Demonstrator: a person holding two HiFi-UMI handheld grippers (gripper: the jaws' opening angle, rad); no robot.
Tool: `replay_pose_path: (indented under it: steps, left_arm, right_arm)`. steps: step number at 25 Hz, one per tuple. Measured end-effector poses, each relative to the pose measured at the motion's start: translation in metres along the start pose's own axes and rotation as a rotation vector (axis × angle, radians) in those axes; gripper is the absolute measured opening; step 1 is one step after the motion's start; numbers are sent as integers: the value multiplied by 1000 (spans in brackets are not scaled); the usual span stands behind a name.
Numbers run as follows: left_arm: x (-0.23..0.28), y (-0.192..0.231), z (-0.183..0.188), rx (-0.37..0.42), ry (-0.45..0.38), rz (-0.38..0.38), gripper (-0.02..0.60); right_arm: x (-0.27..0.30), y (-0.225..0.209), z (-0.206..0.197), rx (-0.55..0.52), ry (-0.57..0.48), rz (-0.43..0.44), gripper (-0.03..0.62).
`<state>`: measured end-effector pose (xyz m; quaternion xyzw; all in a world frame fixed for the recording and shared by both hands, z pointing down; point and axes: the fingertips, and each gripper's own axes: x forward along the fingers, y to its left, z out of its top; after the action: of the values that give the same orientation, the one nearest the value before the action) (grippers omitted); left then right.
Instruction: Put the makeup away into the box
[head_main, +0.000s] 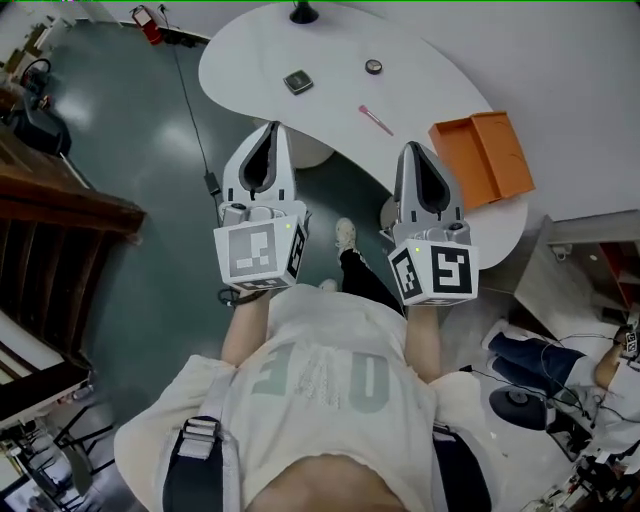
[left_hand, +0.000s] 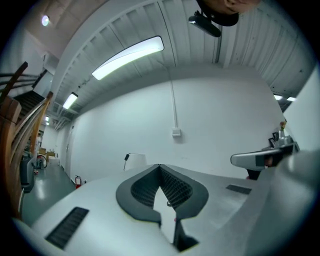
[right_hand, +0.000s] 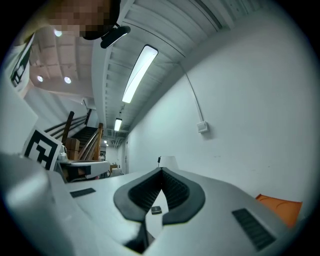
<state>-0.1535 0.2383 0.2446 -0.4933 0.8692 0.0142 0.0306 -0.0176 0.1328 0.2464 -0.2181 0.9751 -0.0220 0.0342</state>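
On the white curved table (head_main: 250, 60) lie a dark square compact (head_main: 298, 81), a small round case (head_main: 373, 67) and a pink stick (head_main: 376, 120). An open orange box (head_main: 482, 155) sits at the table's right end. My left gripper (head_main: 274, 128) and right gripper (head_main: 414, 148) are held level side by side, short of the table's near edge, both shut and empty. The compact (right_hand: 156, 210) shows through the loop of the right gripper (right_hand: 161, 170), with the orange box (right_hand: 280, 207) to its right. The left gripper (left_hand: 159, 166) frames the round case (left_hand: 170, 203).
A black lamp base (head_main: 304, 12) stands at the table's far edge. A wooden staircase (head_main: 50, 200) rises on the left and a red extinguisher (head_main: 148, 22) stands by the far wall. A cable (head_main: 195, 130) runs over the green floor. Another person's legs (head_main: 540, 360) and gear are at lower right.
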Motion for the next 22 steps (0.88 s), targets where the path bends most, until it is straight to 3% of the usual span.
replay_pose_path:
  steps: [10, 17, 22]
  left_arm:
    - [149, -58, 4, 69, -24, -116, 8]
    - [212, -49, 1, 57, 22, -67, 8]
    - [233, -42, -1, 44, 10, -109, 8]
  right_arm:
    - [99, -73, 3, -90, 6, 68, 3]
    - [162, -105, 1, -71, 25, 120, 3]
    - [186, -109, 4, -25, 24, 114, 3]
